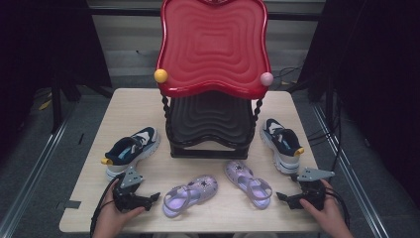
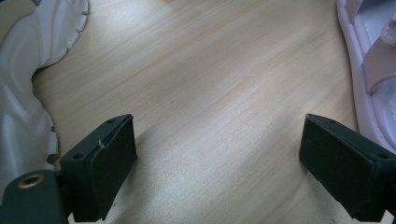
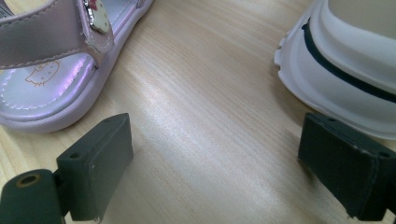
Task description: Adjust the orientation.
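Between both open grippers, the left sandal (image 1: pixel 190 194) apparently points toe up-right.

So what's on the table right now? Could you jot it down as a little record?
Table: light wood
Rack: two tiers, red tray above black tray
Sneakers: left sneaker, right sneaker, either side of the rack
Sandals: two purple, left sandal, right sandal, in front of the rack
Left gripper: jaws open, holding nothing
Right gripper: jaws open, holding nothing

Lilac sandals (image 1: pixel 190 194), red ridged tray (image 1: pixel 214 44)
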